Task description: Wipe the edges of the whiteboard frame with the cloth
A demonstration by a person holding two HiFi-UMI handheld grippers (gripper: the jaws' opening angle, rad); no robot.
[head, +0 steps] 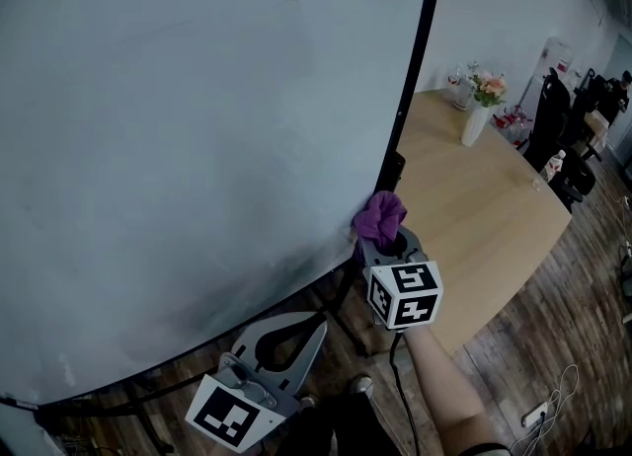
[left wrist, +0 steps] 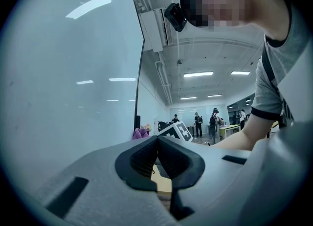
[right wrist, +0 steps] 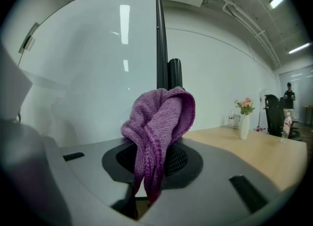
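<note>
A large whiteboard [head: 178, 138] fills the left of the head view, its black frame edge [head: 415, 69] running down the right side. My right gripper [head: 387, 235] is shut on a purple knitted cloth [head: 380, 215], which sits against the lower part of that black edge. In the right gripper view the cloth [right wrist: 159, 122] bulges out of the jaws just in front of the frame edge [right wrist: 161, 39]. My left gripper [head: 286, 345] hangs low, below the board, shut with nothing in it; its view shows the board [left wrist: 68, 88] on the left.
A long wooden table [head: 484, 197] stands right of the board with a white vase of flowers [head: 478, 114] and bottles. Black office chairs [head: 553, 118] line its far side. The board's stand legs [head: 336, 311] cross the wooden floor. People stand far off in the room.
</note>
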